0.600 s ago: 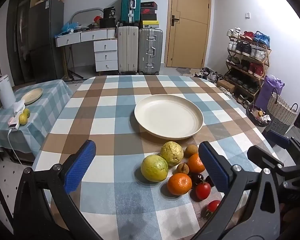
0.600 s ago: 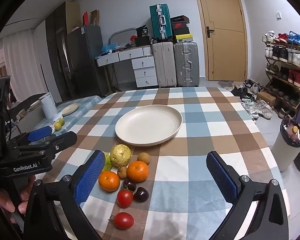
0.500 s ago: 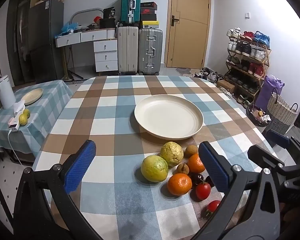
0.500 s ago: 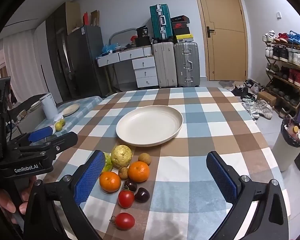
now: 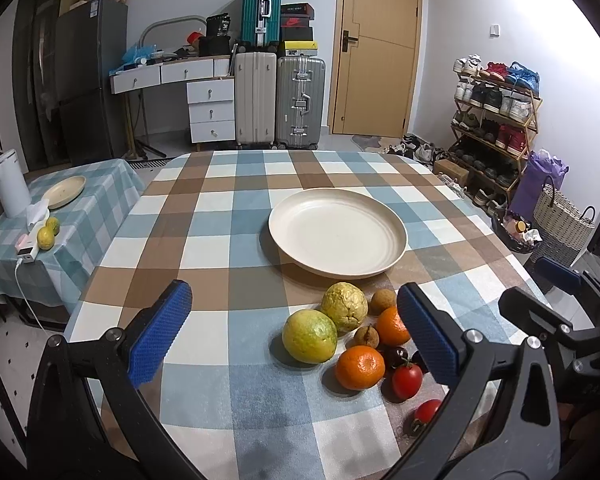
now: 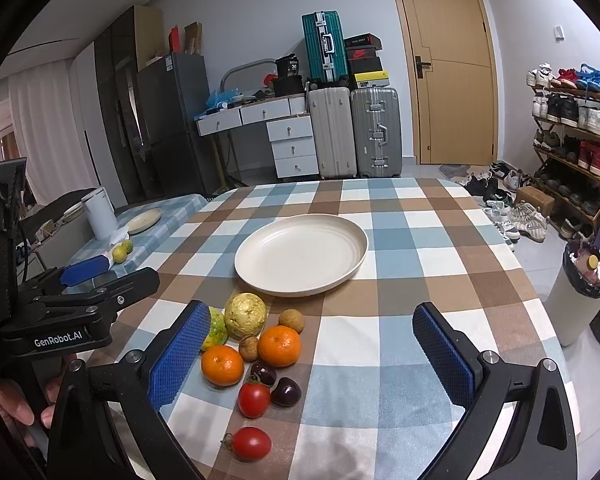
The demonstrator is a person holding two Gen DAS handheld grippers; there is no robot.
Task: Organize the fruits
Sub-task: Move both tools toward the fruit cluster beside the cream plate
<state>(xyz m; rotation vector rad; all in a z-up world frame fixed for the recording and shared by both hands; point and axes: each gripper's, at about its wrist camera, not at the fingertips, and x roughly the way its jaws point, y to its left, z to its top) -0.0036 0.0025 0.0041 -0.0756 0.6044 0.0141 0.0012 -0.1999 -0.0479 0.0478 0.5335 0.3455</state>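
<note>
A cream plate (image 5: 337, 236) (image 6: 301, 254) lies bare in the middle of the checked table. In front of it sits a cluster of fruit: a green guava (image 5: 309, 335), a yellow guava (image 5: 344, 307) (image 6: 245, 315), two oranges (image 5: 360, 367) (image 6: 222, 365), small brown longans (image 6: 291, 320), dark cherries (image 6: 286, 391) and two red tomatoes (image 6: 253, 399) (image 6: 251, 443). My left gripper (image 5: 296, 332) hangs open over the guavas with nothing held. The right gripper (image 6: 308, 354) is open above the oranges and cherries, empty too.
A side table (image 5: 88, 196) at the left carries a small plate (image 5: 65, 190), a white kettle (image 5: 8, 188) and two limes. Suitcases (image 5: 278, 100), drawers and a door stand behind. A shoe rack (image 5: 494, 120) and a bin (image 6: 578, 296) flank the right edge.
</note>
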